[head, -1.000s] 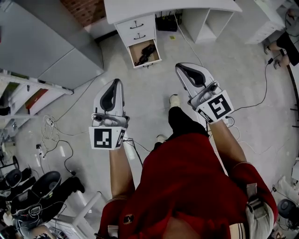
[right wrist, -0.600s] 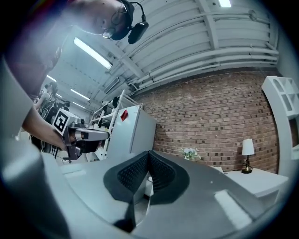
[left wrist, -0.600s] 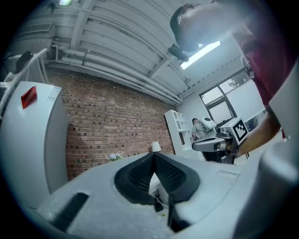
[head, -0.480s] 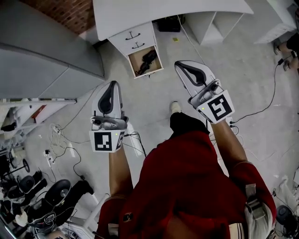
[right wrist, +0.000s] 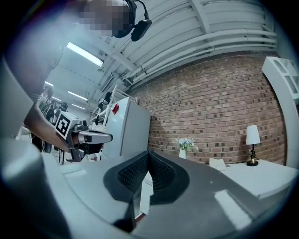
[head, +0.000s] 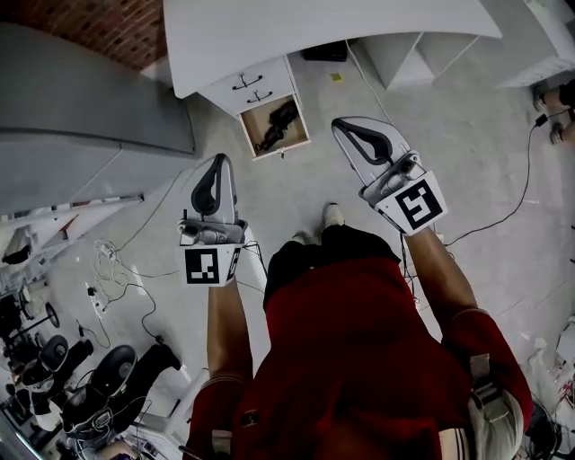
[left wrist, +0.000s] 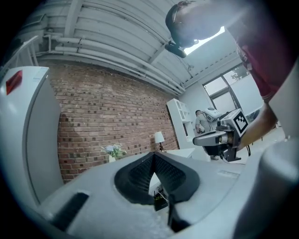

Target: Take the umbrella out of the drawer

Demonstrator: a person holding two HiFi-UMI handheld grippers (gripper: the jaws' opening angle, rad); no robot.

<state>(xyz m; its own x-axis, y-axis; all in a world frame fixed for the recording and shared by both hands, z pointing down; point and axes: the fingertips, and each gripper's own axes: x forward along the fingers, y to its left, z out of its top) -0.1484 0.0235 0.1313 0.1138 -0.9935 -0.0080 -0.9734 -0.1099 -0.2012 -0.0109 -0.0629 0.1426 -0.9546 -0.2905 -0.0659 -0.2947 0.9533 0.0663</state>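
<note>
A black folded umbrella (head: 276, 125) lies in the open bottom drawer (head: 297, 141) of a white drawer unit under the desk, seen in the head view. My left gripper (head: 221, 163) is held out level, below and left of the drawer, shut with nothing in it. My right gripper (head: 340, 125) is level too, just right of the drawer in the picture and well above the floor, jaws shut and empty. In the left gripper view the left gripper (left wrist: 153, 156) tips meet; the right gripper (right wrist: 148, 154) tips meet in its own view.
A white desk (head: 296, 27) spans the top with two closed drawers (head: 249, 87) above the open one. A grey cabinet (head: 81, 135) stands at left. Cables (head: 117, 269) and wheeled chair bases (head: 99, 386) clutter the floor at lower left. A brick wall (left wrist: 107, 116) lies ahead.
Both grippers and the person have come closer to the desk; the open drawer now sits lower in the head view, nearer the gripper tips. Both jaws stay shut.
</note>
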